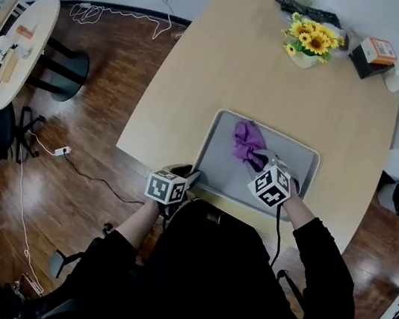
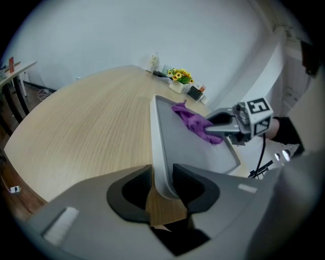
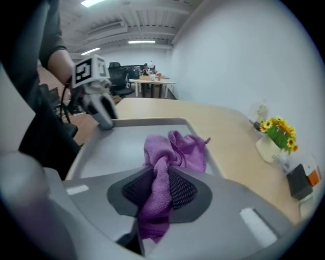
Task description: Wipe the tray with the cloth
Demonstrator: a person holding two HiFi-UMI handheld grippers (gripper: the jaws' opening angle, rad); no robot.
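Observation:
A grey rectangular tray (image 1: 299, 155) lies on the wooden table near the front edge. My left gripper (image 1: 188, 181) is shut on the tray's rim (image 2: 160, 167) at its near left corner, one pad on each side of the lip. A purple cloth (image 1: 248, 142) rests bunched on the tray floor. My right gripper (image 1: 259, 162) is shut on the cloth (image 3: 161, 175), which is pinched between the pads and spreads out in front onto the tray (image 3: 122, 152). The left gripper view shows the right gripper (image 2: 210, 128) holding the cloth (image 2: 193, 119) over the tray's middle.
A vase of sunflowers (image 1: 312, 41), a black and orange box (image 1: 372, 54) and a dark object (image 1: 308, 11) stand at the table's far end. The table's front edge (image 1: 160, 167) runs just by the tray. Round side tables (image 1: 26, 43) stand to the left across the wooden floor.

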